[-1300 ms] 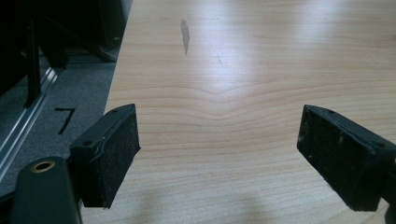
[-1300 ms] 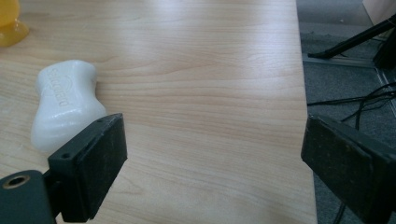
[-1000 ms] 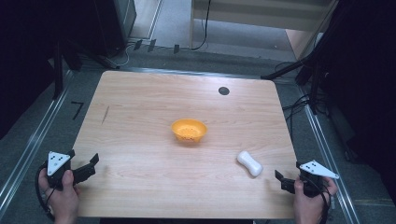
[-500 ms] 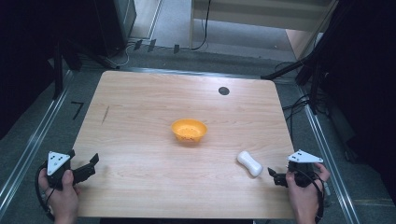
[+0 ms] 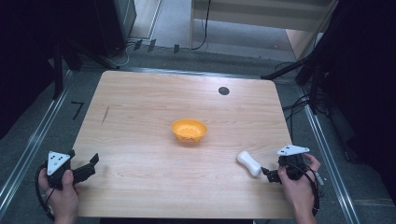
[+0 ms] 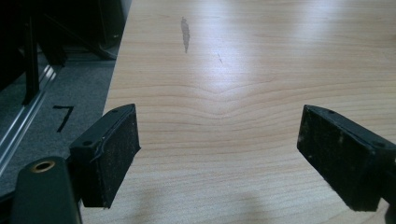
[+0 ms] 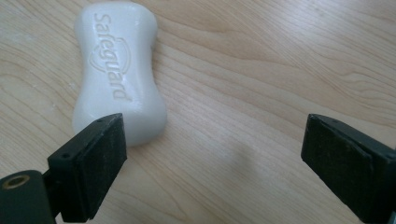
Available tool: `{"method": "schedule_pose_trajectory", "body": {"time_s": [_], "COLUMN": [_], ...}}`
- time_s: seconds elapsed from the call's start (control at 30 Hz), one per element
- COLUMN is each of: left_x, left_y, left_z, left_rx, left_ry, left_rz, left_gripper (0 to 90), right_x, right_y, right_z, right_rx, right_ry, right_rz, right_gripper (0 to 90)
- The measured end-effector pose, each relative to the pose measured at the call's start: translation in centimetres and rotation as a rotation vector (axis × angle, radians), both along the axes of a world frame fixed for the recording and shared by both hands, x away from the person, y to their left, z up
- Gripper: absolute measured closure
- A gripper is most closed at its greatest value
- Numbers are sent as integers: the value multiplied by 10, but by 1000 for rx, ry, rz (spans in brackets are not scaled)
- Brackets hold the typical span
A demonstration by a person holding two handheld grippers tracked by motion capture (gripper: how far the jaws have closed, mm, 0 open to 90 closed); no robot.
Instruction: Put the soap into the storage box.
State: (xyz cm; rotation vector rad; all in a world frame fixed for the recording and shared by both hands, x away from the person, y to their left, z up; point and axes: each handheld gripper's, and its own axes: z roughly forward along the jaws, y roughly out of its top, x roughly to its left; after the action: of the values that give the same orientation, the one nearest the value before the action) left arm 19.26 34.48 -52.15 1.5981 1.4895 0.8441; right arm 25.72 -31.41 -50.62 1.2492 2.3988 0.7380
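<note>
At the near left corner of the pale wooden tabletop the left claw hangs released, its two black pads spread wide with bare wood grain between them and nothing in its grip. It takes no part in the work for now.

Near the middle of the tabletop sits a small orange plastic bowl, well apart from both claws; I cannot tell what, if anything, is in it. Far beyond it there is a small dark round mark in the wood.

To the right, near the person's edge, lies a white waisted bar of soap, flat on the wood with its embossed side up. The right claw is just beside it on its near right end, also released: in the right gripper view one pad overlaps the soap's near end while the other stands off over bare wood, so the bar is not yet between them.

By my reading the work has barely begun. The soap is unlifted, and the claw must first shift sideways to straddle the bar before it can close. If the bowl is the goal, carrying the soap there remains too.
</note>
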Motion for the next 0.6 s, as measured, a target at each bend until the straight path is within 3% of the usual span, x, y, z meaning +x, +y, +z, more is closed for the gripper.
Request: {"method": "schedule_pose_trajectory", "body": {"time_s": [0.17, 0.6], "left_x": [0, 0], "left_y": [1, 1], "left_z": [0, 0], "left_rx": [-4, -10], "left_ry": [-1, 0], "left_rz": [-3, -4], "left_gripper": [133, 133], "right_x": [8, 20], "right_y": [10, 32], "right_z": [3, 17], "right_rx": [-51, -77], "right_ry": [33, 98], "right_rz": [38, 76], "right_gripper": [73, 73]}}
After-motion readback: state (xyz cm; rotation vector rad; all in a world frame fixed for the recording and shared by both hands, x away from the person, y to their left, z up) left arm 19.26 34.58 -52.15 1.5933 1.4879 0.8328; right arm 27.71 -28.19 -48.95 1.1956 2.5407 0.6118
